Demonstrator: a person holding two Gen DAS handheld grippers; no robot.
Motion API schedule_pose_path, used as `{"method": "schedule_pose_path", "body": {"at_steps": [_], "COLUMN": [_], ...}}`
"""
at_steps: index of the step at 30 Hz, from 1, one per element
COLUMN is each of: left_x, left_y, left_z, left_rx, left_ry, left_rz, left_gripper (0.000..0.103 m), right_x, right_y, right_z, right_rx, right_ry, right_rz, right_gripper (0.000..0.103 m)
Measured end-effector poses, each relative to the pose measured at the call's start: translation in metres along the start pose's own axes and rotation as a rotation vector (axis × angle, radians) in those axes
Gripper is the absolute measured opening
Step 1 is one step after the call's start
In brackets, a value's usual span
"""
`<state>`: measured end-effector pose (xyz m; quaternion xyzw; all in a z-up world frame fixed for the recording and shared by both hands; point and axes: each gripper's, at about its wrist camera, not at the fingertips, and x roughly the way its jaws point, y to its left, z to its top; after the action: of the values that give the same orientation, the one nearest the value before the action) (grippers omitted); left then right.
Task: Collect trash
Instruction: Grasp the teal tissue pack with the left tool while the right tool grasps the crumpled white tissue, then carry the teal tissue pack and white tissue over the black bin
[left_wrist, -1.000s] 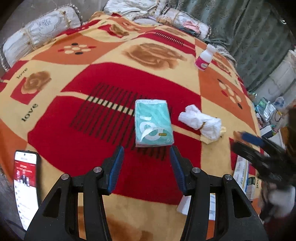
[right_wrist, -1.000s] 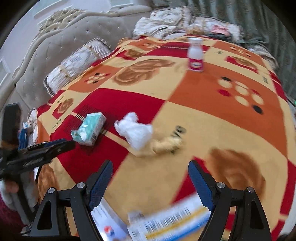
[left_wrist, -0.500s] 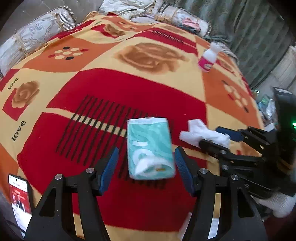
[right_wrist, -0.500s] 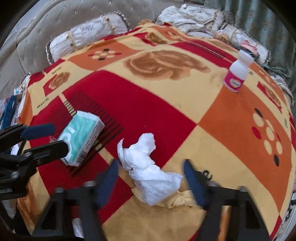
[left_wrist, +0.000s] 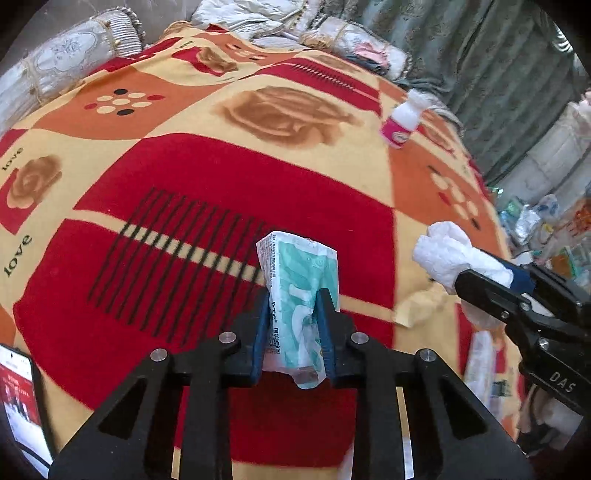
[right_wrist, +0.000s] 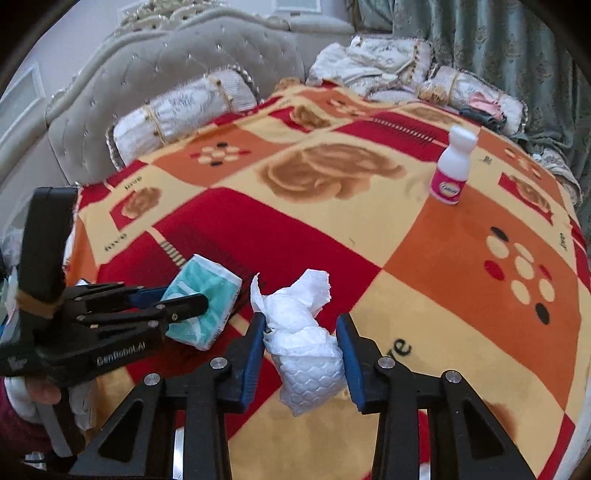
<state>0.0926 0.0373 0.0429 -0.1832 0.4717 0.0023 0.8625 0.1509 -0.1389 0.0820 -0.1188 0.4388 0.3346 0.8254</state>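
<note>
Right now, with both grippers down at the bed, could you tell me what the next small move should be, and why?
Probably lift both straight up. The left gripper is shut on the teal tissue pack, visibly pinched, and the right gripper brackets the crumpled white tissue, seemingly gripped. A small white bottle remains on the blanket.

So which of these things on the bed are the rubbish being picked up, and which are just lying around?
Being collected:
- teal tissue pack, squeezed in the left gripper
- crumpled white paper, between the fingers of the right gripper

Possibly next, cannot tell:
- small white bottle, standing upright farther back

Just lying about:
- patterned blanket
- pillows
- phone
</note>
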Motion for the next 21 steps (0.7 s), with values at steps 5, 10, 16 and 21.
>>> {"method": "schedule_pose_path", "body": {"at_steps": [5, 10, 16, 21], "left_x": [-0.020, -0.041, -0.055, -0.060], "left_y": [-0.017, -0.043, -0.078, -0.103], "left_z": [-0.013, -0.027, -0.045, -0.058], "left_rx": [0.044, 0.092, 0.159, 0.201], "left_ry": [-0.016, -0.034, -0.040, -0.040], "left_rz": [-0.009, -0.026, -0.049, -0.069], "left_gripper": [0.020, 0.020, 0.020, 0.020], "right_x": [-0.029, -0.058, -0.078, -0.093], "right_y": [0.001, -0.001, -0.009, -0.019], "right_z": [-0.014, -0.036, -0.071, -0.099], "right_rx": [0.030, 0.063, 0.131, 0.189], "right_ry": [-0.034, -0.067, -0.077, -0.082], "right_rz": [0.002, -0.007, -0.020, -0.032], "right_gripper": [0.037, 0.037, 0.037, 0.037]}}
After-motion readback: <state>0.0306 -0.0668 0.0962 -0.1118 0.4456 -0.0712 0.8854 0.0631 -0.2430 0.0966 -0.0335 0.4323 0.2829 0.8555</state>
